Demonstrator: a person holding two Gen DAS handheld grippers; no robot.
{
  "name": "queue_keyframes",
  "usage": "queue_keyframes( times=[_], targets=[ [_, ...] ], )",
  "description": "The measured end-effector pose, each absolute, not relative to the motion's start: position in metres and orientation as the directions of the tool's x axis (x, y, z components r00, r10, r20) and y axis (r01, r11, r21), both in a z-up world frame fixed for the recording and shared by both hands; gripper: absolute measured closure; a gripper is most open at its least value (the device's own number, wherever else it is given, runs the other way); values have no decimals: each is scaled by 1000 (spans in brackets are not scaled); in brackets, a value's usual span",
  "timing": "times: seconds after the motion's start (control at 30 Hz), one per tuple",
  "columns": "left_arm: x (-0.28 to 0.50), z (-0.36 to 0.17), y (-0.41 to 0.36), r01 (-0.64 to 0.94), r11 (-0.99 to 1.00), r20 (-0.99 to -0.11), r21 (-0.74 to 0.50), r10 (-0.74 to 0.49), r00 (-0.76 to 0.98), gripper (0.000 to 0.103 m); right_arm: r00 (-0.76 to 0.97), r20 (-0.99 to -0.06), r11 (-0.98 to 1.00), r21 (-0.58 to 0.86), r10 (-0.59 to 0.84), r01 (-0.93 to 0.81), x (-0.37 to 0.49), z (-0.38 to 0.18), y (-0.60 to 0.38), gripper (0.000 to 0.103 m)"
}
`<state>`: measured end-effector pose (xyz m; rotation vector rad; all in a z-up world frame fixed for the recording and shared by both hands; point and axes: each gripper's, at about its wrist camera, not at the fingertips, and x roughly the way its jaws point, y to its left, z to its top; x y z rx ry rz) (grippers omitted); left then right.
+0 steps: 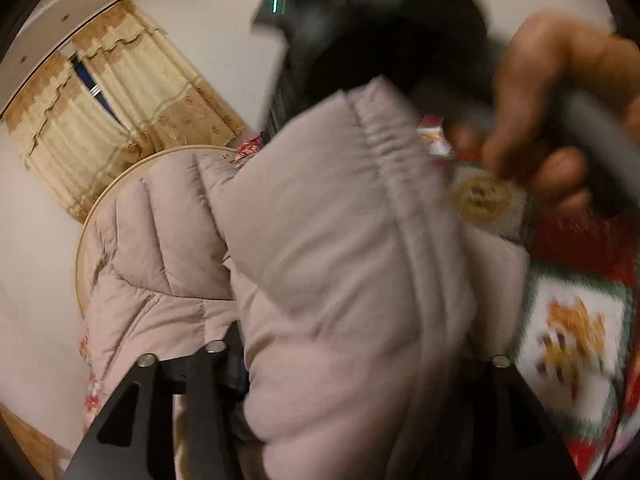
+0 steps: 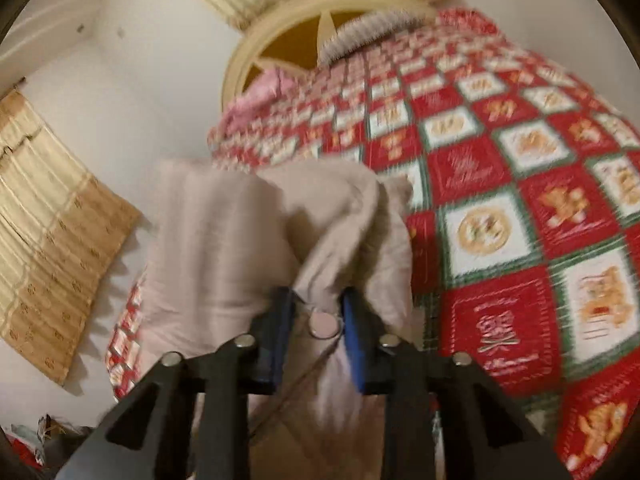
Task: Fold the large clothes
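A pale pink quilted puffer jacket hangs bunched in front of the left wrist camera and covers most of my left gripper; its jaws appear closed on the fabric. In the right wrist view the same jacket is pinched between the blue pads of my right gripper, beside a round snap button. The other hand-held gripper and the person's hand show blurred at the top of the left view.
A bed with a red, white and green patchwork quilt lies under the jacket. A round cream headboard stands at its far end. Beige curtains hang on the wall. Clutter lies on the floor.
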<state>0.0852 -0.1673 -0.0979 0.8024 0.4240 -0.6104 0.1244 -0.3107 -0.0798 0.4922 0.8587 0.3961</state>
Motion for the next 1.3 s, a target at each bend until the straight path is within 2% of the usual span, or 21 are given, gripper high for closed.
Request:
queue_keyframes(
  times=[0.07, 0.17, 0.27, 0.33, 0.43, 0.5, 0.63, 0.73, 0.8, 0.87, 0.97, 1.07, 1.3],
  targets=[
    [72, -83, -147, 685, 514, -584, 516, -373, 721, 40, 555, -660, 829, 549, 506, -104, 129, -103, -305, 76],
    [55, -56, -111, 756, 489, -616, 436, -451, 646, 38, 565, -652, 822, 564, 505, -83, 126, -121, -302, 77],
    [45, -22, -62, 834, 477, -647, 277, -549, 529, 38, 575, -638, 811, 579, 512, -79, 126, -129, -304, 77],
    [53, 2, -29, 832, 532, -618, 154, -605, 501, 38, 574, -624, 797, 598, 530, -86, 124, -132, -306, 77],
    [83, 33, -2, 742, 669, -557, 49, -598, 576, 38, 575, -609, 780, 620, 547, -86, 124, -135, -306, 77],
    [119, 41, 12, 612, 790, -528, 22, -511, 678, 35, 589, -613, 799, 594, 526, -95, 121, -135, -301, 77],
    [228, 29, 16, 394, 914, -537, -98, -382, 752, 35, 616, -625, 837, 536, 479, -107, 114, -133, -292, 77],
    [270, 11, -8, 389, 901, -565, -191, -425, 708, 35, 623, -615, 832, 545, 483, -107, 109, -135, -293, 77],
    [276, 7, -36, 441, 879, -569, -184, -460, 681, 35, 621, -616, 829, 550, 484, -101, 108, -135, -292, 77],
    [261, 1, -65, 510, 851, -570, -126, -483, 665, 35, 619, -612, 822, 560, 493, -101, 109, -137, -293, 77],
    [251, -14, -103, 536, 842, -627, 61, -386, 677, 34, 607, -593, 791, 603, 529, -100, 112, -140, -297, 77],
    [251, -42, -125, 529, 827, -657, 192, -292, 695, 34, 603, -585, 779, 619, 543, -101, 114, -141, -298, 77],
    [264, -80, -140, 490, 829, -661, 269, -211, 720, 34, 596, -528, 693, 718, 605, -67, 116, -150, -318, 78]
  ],
)
